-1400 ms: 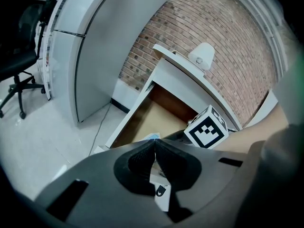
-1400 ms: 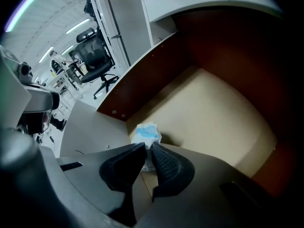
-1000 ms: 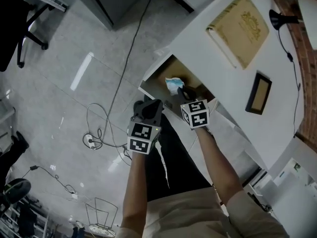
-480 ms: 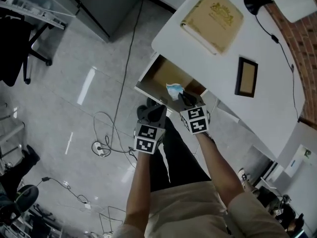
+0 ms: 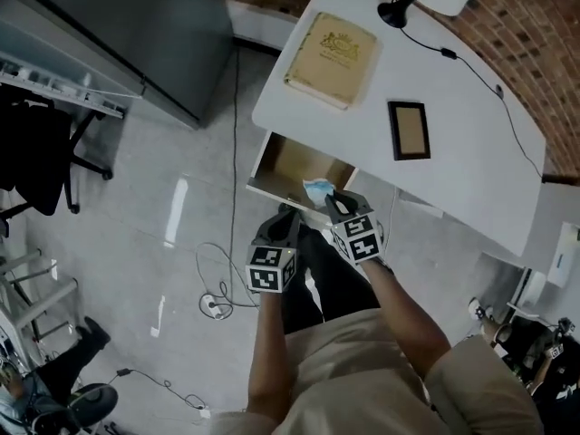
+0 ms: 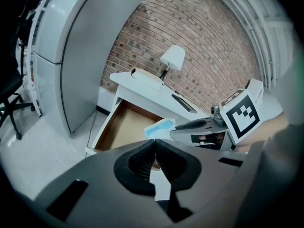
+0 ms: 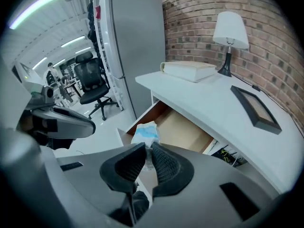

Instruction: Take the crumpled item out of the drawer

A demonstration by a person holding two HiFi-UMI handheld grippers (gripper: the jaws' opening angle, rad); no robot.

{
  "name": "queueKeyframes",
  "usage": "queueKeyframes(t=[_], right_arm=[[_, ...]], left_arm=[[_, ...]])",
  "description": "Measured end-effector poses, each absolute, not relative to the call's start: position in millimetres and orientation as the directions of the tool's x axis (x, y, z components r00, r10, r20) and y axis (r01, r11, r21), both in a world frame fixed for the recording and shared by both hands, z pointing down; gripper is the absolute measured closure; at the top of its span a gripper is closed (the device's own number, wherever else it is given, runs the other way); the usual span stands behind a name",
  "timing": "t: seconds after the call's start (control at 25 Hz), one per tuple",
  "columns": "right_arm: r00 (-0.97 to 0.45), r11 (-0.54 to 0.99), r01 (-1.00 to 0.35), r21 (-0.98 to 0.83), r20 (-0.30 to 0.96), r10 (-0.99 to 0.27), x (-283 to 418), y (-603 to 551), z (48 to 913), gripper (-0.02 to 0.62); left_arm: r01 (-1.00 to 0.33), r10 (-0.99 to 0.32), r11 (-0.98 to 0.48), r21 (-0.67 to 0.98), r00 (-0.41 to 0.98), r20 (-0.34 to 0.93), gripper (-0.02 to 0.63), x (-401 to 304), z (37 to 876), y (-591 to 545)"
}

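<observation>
Crumpled item (image 5: 316, 189) pinched in right gripper (image 5: 332, 199) at front of drawer (image 5: 290, 159), left gripper (image 5: 286, 214) closed

The crumpled item (image 5: 316, 189) is pale blue and white, the drawer (image 5: 288, 161) tan inside, the desk (image 5: 453, 143) white.

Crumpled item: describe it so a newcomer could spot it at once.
Find the white desk by the brick wall, then its open drawer at the front. At the drawer's near edge the right gripper pinches the crumpled item: soft, blue and white, unlike the rigid book and picture frame on the desk top.
</observation>
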State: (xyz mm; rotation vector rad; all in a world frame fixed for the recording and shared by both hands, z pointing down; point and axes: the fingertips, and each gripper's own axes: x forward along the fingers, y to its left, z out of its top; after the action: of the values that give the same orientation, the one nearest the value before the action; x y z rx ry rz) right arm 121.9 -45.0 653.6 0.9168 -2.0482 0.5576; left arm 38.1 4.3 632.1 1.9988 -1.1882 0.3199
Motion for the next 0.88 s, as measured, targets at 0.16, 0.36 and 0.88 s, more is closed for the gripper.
queueKeyframes(t=[0.16, 0.36, 0.88], right_arm=[[-0.418, 0.598, -0.797, -0.085, 0.792, -0.445, 128, -35, 625, 0.526], [-0.42, 0.556, -0.826, -0.098, 0.764, -0.49, 125, -32, 595, 0.526], [-0.477, 0.541, -0.828, -0.146, 0.691, -0.544, 102, -20, 544, 0.526]], left_arm=[[-0.837, -0.629, -0.288, 0.466, 0.532, 0.567, 0.589, 35, 608, 8], [-0.833, -0.619, -0.336, 0.44, 0.547, 0.563, 0.589, 32, 565, 8], [-0.843, -0.629, -0.435, 0.318, 0.537, 0.563, 0.589, 16, 488, 11]])
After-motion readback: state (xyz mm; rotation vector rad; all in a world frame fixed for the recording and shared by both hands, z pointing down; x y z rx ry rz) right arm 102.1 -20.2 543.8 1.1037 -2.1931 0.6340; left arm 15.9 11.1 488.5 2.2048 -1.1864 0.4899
